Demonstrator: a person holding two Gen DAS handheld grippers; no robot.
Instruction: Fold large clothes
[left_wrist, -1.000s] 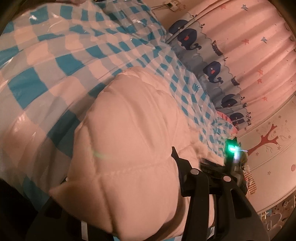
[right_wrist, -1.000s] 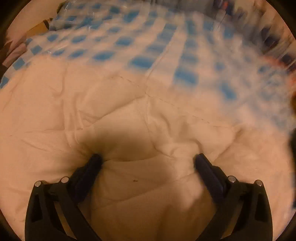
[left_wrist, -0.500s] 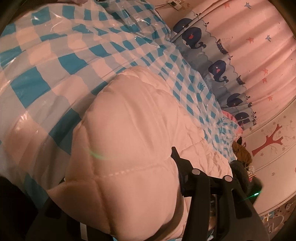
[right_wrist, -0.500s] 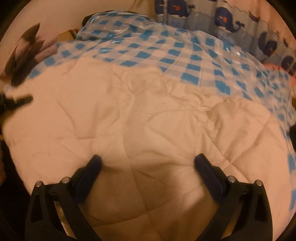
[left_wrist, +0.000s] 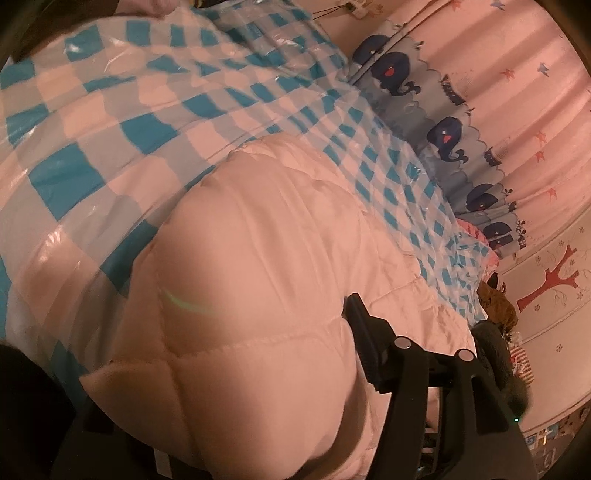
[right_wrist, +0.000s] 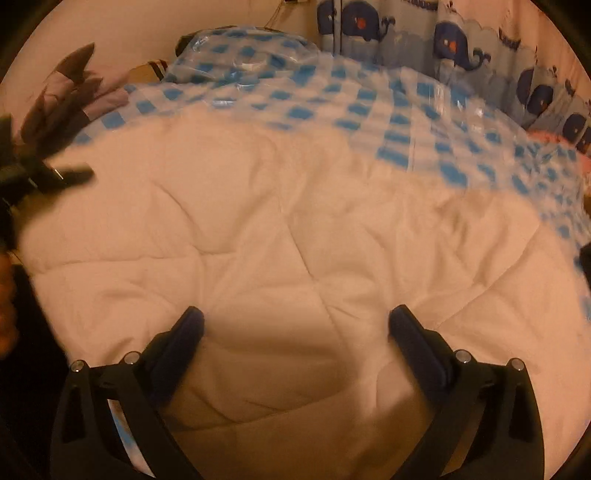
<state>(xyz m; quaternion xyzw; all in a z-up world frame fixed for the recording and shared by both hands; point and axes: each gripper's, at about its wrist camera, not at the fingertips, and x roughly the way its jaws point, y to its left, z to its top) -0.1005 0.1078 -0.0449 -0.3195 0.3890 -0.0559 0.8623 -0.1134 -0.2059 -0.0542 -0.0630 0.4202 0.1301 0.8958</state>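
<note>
Two grippers on one white quilted garment (right_wrist: 280, 236); it lies spread over the blue-and-white checked plastic sheet (left_wrist: 122, 122) on the bed, filling most of the space ahead of both sets of jaws; sheet shows beyond the garment's far edge in both wrist views; whale-print curtain (right_wrist: 454, 40) hangs past the sheet, far ahead of the right jaws and up-right of the left ones; wall with a red tree decal (left_wrist: 550, 280) sits right of the left jaws.

Left gripper (left_wrist: 236, 417): a thick puffy fold of the garment bulges up between its jaws; right finger (left_wrist: 364, 332) presses against the fold's side, the other finger is hidden under fabric; jaws pinching the garment.

Right gripper (right_wrist: 295, 325): jaws spread wide, both fingers (right_wrist: 186, 332) visible, tips just over the garment's quilted surface; nothing between them but flat fabric; contact with the cloth I cannot tell; right view is motion-blurred.

Left gripper also shows at the far left edge of the right wrist view, at the garment's left edge; purple-grey cloth (right_wrist: 70, 92) piled beyond it.
</note>
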